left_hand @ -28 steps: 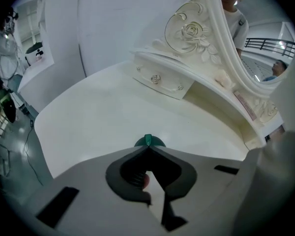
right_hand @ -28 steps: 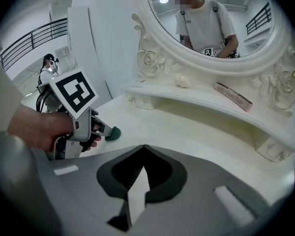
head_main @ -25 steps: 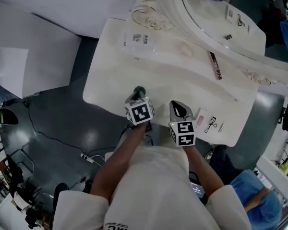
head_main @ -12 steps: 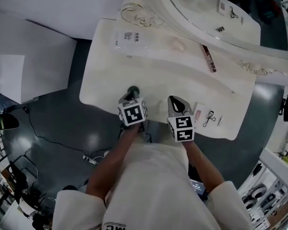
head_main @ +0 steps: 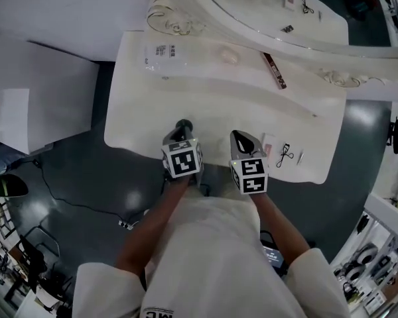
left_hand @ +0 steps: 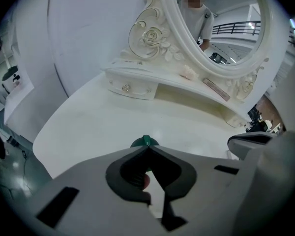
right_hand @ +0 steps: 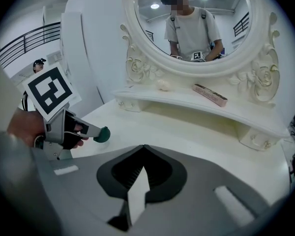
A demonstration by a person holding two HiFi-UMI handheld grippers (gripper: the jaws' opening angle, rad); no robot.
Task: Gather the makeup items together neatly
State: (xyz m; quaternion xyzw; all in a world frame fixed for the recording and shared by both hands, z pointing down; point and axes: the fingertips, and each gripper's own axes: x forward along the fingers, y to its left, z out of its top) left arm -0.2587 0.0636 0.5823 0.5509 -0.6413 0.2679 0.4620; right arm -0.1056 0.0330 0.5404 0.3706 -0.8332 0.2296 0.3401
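One small dark-green makeup piece sits pinched in the closed tips of your left tongs, over the front of the white worktop, while your right tongs beside them are pressed together on nothing. In the last second the left tongs have lifted and rolled slightly without letting go, so the piece looks mid-carry; the eyelash curler and pink card lie near the front right edge, the long pink box up on the mirror shelf.

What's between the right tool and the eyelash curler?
In the head view, a small pink-and-white packet lies between the right tool and the eyelash curler.
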